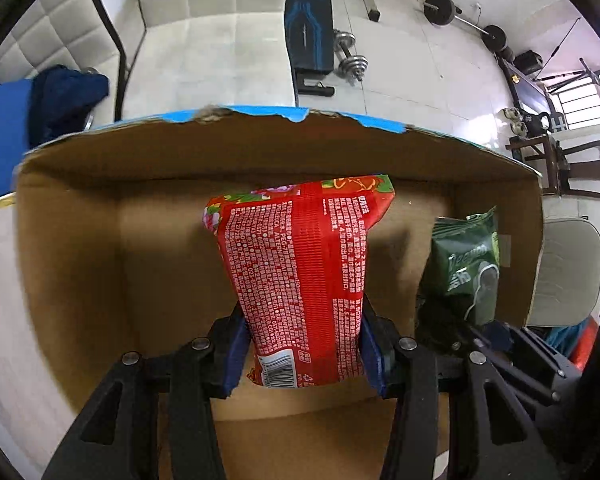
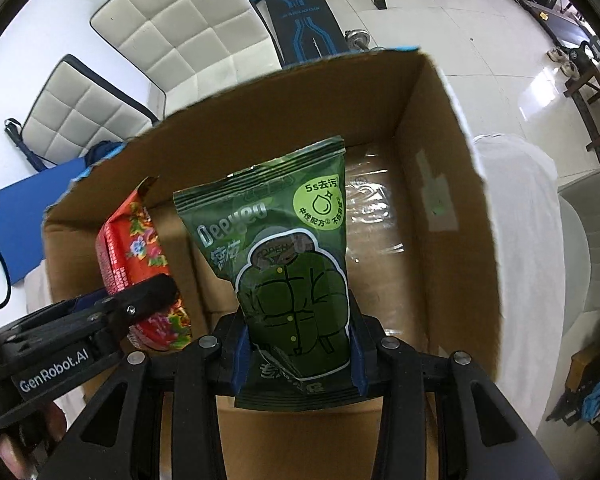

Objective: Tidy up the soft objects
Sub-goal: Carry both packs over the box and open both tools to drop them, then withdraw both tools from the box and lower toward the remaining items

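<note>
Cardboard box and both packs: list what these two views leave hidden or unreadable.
- Left wrist view: the red pack covers the middle of the cardboard box floor; its small print is too fine to read.
- Left wrist view: the green pack has its lower end behind the right gripper.
- Right wrist view: the left gripper crosses the red pack's lower part, and the green pack covers the box floor behind it.

Floral pack [image 1: 300,276] left, jacket-print pack [image 2: 292,264] right, side by side over open cardboard box [image 1: 80,240].
</note>
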### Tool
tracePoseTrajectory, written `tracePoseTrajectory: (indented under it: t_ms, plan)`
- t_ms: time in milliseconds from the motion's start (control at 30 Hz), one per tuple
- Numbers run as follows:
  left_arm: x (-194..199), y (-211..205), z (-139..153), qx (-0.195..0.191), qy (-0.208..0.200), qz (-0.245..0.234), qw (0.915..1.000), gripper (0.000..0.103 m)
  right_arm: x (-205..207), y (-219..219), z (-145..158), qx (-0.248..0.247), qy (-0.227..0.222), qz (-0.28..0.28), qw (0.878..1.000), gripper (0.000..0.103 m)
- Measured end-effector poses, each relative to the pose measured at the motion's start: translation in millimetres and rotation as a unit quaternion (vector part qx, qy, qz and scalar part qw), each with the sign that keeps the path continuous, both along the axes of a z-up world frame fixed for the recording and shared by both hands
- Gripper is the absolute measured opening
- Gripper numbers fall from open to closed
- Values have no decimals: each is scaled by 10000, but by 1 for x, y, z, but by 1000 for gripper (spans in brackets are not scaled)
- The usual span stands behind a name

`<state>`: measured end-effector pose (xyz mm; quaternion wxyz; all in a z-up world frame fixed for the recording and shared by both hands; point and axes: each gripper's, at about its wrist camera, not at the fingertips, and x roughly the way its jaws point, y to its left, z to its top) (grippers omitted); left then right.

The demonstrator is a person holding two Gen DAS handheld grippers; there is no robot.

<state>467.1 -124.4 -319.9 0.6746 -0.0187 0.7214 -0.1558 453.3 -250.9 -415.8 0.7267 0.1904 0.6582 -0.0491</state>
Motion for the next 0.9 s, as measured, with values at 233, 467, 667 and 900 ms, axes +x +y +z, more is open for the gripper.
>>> tracePoseTrajectory:
  t_ms: [233,467,667,900]
  plan:
    - [13,-9,-16,-69,308,-110,9994,45,19,1,-26,-144,147,164,9997,42]
    - [15,-17,-11,-23,250,-253,9994,72,24,4,-39,-169,282,258,9991,69]
    - [3,-8,4,32,-11,-220,9998,86,12,0,-30,-129,335,333,9988,75]
    - [-30,25,23,385,-577,-100,9975,100,-18,18,-7,-365,244,499,9978,103]
